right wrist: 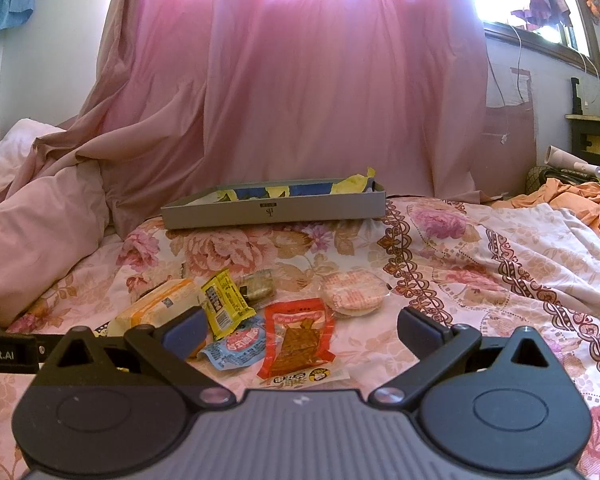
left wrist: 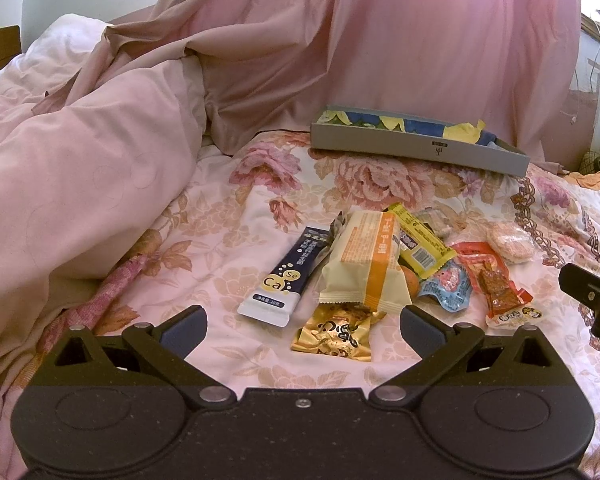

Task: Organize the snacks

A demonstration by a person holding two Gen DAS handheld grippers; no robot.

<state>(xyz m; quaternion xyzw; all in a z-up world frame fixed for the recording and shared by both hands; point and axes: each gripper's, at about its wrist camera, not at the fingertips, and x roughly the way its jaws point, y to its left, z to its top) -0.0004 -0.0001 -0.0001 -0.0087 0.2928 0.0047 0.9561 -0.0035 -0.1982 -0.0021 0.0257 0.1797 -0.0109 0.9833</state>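
A pink duvet [left wrist: 80, 160] is bunching at the left, and the snacks are lying in a loose pile on the floral bedspread [left wrist: 228, 248]. Only the left wrist view is showing the navy sachet [left wrist: 286, 276] and gold packet [left wrist: 334, 334], which are sitting just ahead of the left gripper [left wrist: 302, 328]; its jaws are standing wide apart, holding nothing. The cream pack [left wrist: 364, 264] is overlapping a yellow bar [left wrist: 420, 244]. The right gripper [right wrist: 300, 330] is hovering with jaws equally apart over the blue packet [right wrist: 236, 346] and red packet [right wrist: 300, 336], its left finger [right wrist: 184, 330] hiding part of the pile. The round cracker [right wrist: 352, 292] is lying rightmost. Beyond, a grey box [right wrist: 272, 210] is resting before a pink curtain [right wrist: 320, 80].
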